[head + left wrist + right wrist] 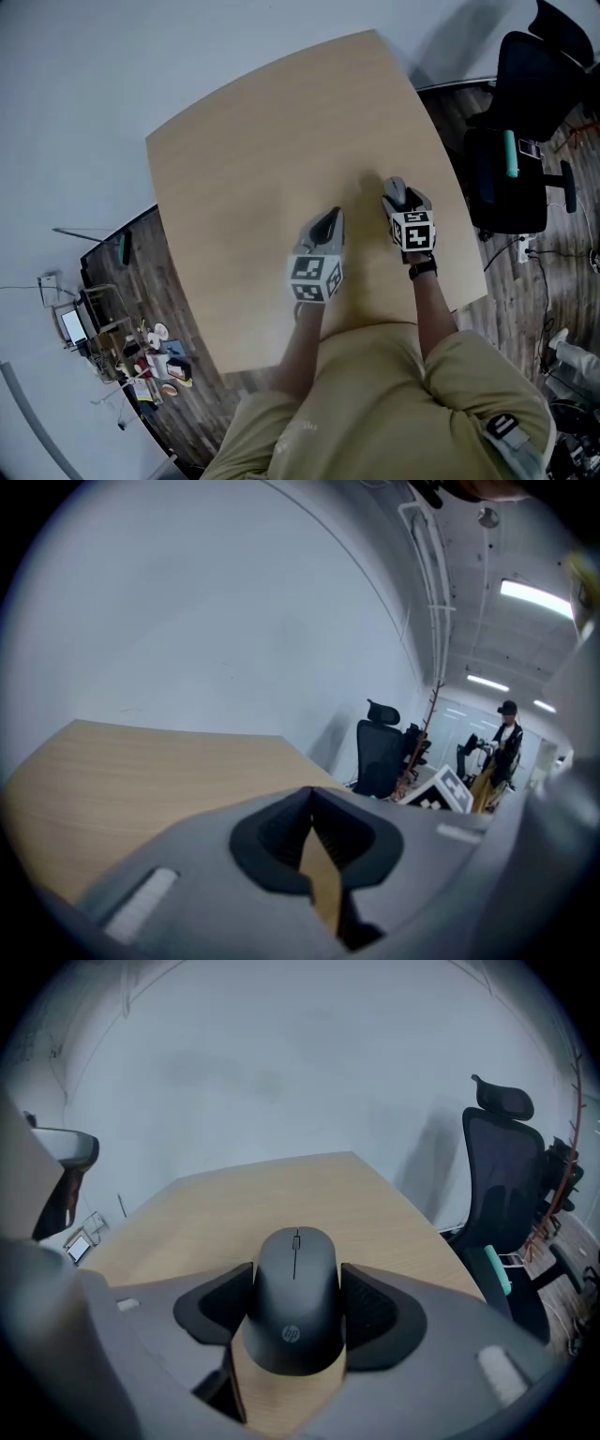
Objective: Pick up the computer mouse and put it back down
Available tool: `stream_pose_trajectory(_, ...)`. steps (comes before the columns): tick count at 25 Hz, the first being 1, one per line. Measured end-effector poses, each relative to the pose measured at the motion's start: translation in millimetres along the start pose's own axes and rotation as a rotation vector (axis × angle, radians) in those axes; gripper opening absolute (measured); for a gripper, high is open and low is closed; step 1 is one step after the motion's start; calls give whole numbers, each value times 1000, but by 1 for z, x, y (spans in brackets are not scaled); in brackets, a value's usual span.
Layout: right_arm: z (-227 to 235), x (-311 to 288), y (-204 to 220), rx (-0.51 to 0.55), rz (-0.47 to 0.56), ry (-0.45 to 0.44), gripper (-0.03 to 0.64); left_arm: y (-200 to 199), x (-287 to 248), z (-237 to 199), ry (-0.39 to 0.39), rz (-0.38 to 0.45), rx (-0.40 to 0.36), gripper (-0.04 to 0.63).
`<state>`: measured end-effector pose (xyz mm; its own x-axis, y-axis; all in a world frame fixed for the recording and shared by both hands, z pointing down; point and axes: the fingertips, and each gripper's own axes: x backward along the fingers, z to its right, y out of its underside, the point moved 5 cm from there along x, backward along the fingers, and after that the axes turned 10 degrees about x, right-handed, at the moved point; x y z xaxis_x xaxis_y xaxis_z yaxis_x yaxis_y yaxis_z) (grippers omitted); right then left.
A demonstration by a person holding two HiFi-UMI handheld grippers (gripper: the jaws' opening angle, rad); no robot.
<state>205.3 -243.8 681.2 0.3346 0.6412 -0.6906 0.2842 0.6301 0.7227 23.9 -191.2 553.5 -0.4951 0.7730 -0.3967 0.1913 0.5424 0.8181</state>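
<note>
Right gripper view: one mouse [295, 1297], one table [281, 1194]

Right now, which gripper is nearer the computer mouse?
Right. The right gripper has the computer mouse clamped between its jaws; the left gripper is off to its left over the table, closed on nothing.

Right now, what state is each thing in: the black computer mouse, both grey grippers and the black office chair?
Right grey gripper: shut on the black computer mouse.
Black computer mouse: gripped at both sides; whether lifted, unclear.
Left grey gripper: jaws together, empty.
Black office chair: nobody seated.
</note>
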Motion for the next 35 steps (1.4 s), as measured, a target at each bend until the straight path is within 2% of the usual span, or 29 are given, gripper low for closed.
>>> stream_pose_trajectory(4,-39,37,-27,21,120,-39,298,-10,35,-3,-20,52,-4,3)
stream_pose_trajectory(8,-77,83,-76,72,286,-70,298,-27,72,-7,-44,120,-23,3)
stream_pose_trajectory(14,-124,161,-143,139,537,-72,298,-62,133,-5,-77,255,-62,3)
stream_pose_trajectory(20,-164,236,-178,185,729,-53,298,-101,197,10,-125,427,-144,3)
stream_pose_trajectory(24,-186,272,-193,181,814,-43,298,-116,233,18,-127,516,-164,3)
stream_pose_trajectory(27,-200,290,-199,206,853,-43,298,-119,247,21,-139,506,-158,1)
stream_pose_trajectory(30,-207,294,-197,208,858,-54,298,-118,253,22,-194,474,-182,-6)
stream_pose_trajectory(33,-212,290,-192,203,845,-63,298,-118,262,19,-187,549,-137,-6)
stream_pose_trajectory(35,-216,287,-191,205,833,-69,298,-116,266,16,-181,569,-123,-5)
